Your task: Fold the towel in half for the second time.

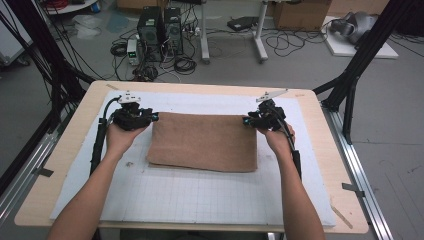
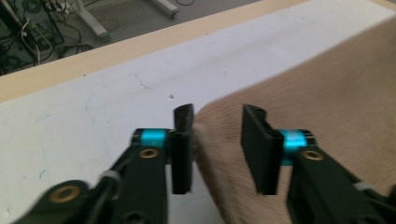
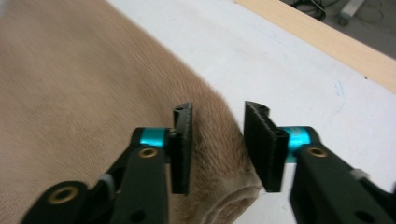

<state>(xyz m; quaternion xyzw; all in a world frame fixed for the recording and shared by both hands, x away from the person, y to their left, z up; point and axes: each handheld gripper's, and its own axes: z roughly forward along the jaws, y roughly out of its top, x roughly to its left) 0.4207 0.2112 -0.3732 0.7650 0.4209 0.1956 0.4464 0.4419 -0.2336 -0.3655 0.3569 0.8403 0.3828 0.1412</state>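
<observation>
towel (image 1: 202, 141): folded brown cloth flat on the table's white mat (image 1: 165, 200), soft, limp, light | my left gripper (image 2: 215, 140) and right gripper (image 3: 217, 142): spread, empty, at its far corners | I'd pinch both layers there, or they'll slip.

Light wooden bench (image 1: 320, 130) carries white gridded mat (image 1: 190, 195) over most of top. Grey floor (image 1: 395, 125) beyond. Two black computer towers (image 1: 160, 27) stand on floor past far edge, tangled black cables (image 1: 182, 64) around them. White metal stand legs (image 1: 232, 37) to their right. Brown cardboard box (image 1: 300, 14) further right. Black frame struts (image 1: 360, 65) flank bench at both sides.
</observation>
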